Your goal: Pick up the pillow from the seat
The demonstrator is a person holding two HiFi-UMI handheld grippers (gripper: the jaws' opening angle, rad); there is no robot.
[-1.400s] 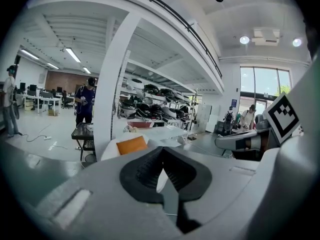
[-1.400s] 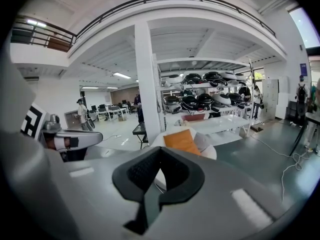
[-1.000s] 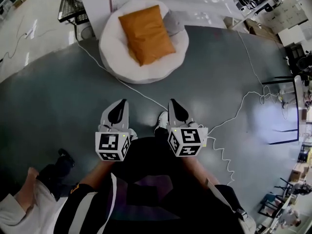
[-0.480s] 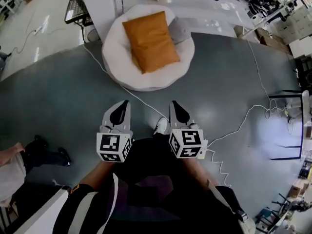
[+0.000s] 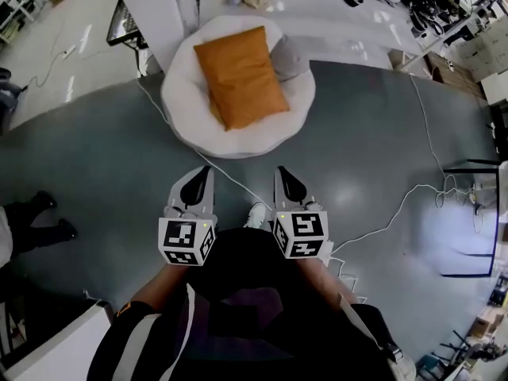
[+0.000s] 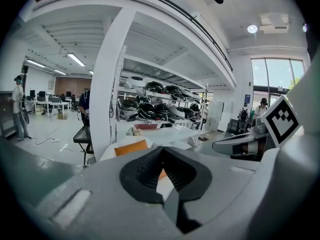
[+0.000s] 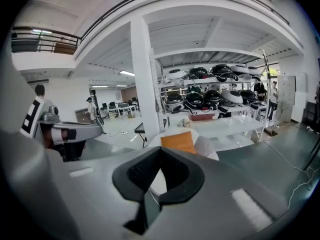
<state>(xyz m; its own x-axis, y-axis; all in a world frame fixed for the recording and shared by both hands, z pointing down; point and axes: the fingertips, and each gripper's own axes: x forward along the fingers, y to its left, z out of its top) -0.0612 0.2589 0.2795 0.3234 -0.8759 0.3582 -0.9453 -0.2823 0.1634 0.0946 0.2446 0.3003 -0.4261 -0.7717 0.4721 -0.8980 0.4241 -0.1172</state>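
light: bright, overhead; floor glare | edges: fisheye-warped, dark corners

Orange pillow [image 5: 240, 75] lying tilted on round white seat [image 5: 190, 125]

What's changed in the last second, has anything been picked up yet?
The white seat with the orange pillow sits lower in the head view: the person has walked closer. A bystander's shoes have drifted toward the left edge. Nothing was grasped: the left gripper and right gripper stay shut and empty, side by side, short of the seat. The pillow lies as before.
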